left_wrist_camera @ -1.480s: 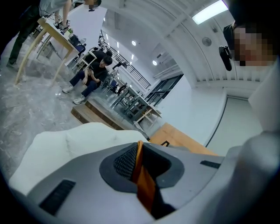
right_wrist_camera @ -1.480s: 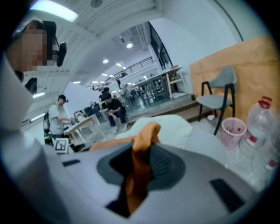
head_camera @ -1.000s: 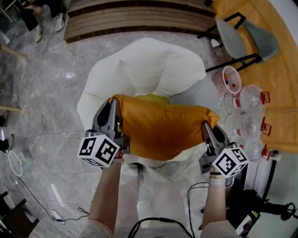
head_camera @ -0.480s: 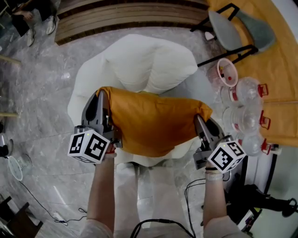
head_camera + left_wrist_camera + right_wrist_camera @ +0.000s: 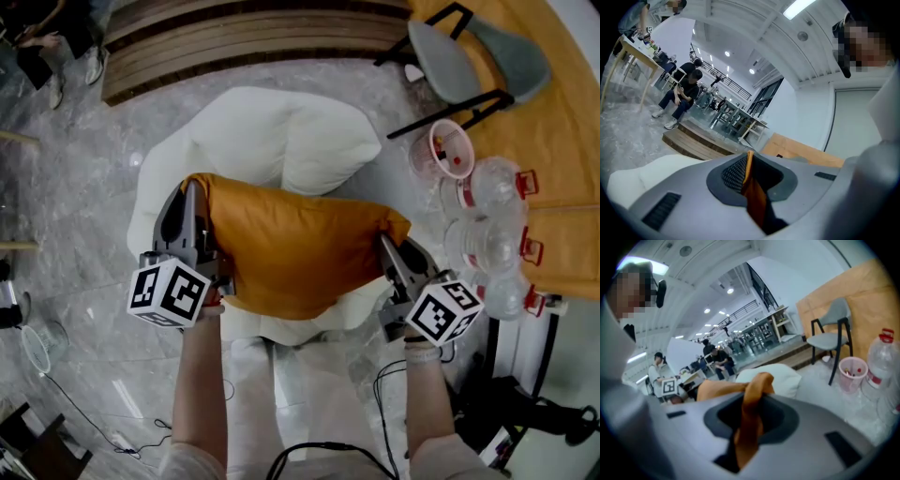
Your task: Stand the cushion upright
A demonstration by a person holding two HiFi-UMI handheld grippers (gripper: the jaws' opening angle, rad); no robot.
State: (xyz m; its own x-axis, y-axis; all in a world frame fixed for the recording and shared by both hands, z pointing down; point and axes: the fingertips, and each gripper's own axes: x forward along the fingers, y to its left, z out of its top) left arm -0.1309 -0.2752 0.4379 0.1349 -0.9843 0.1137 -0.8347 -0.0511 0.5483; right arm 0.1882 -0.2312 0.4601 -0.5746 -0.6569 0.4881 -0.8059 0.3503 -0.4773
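Shifted farther over the white beanbag, left claw and right claw each clamping an orange cushion corner, nearing upright placement.

Left tongs, right tongs: apparently clamped.

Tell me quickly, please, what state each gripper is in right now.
Left gripper: closed on one corner of the orange cushion.
Right gripper: closed on the orange cushion's opposite corner.

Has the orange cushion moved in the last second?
Yes, slightly. The cushion has shifted away from the person: its far edge now lies further up the white beanbag, a little closer to the wooden step.
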